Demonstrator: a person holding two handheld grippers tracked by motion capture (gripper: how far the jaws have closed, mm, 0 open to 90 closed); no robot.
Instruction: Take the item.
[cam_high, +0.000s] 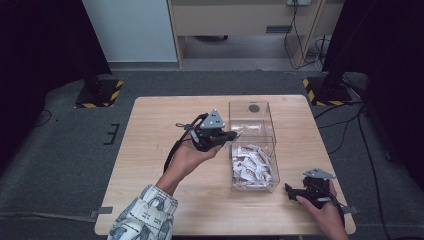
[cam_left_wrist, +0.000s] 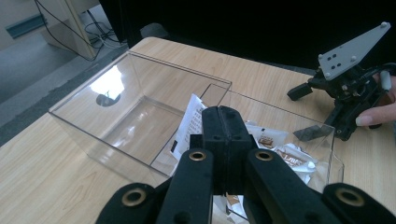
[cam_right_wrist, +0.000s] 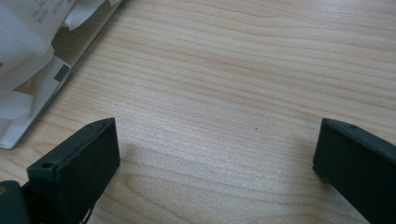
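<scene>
Jaws of left gripper clench a half-hidden white packet; right gripper gapes.

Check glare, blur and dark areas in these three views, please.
High view: sharp, evenly lit table, black surroundings. Left gripper view: bright reflection on the clear box, near jaws soft. Right gripper view: jaws blurred, wood grain crisp, soft shadow under the left jaw.
</scene>
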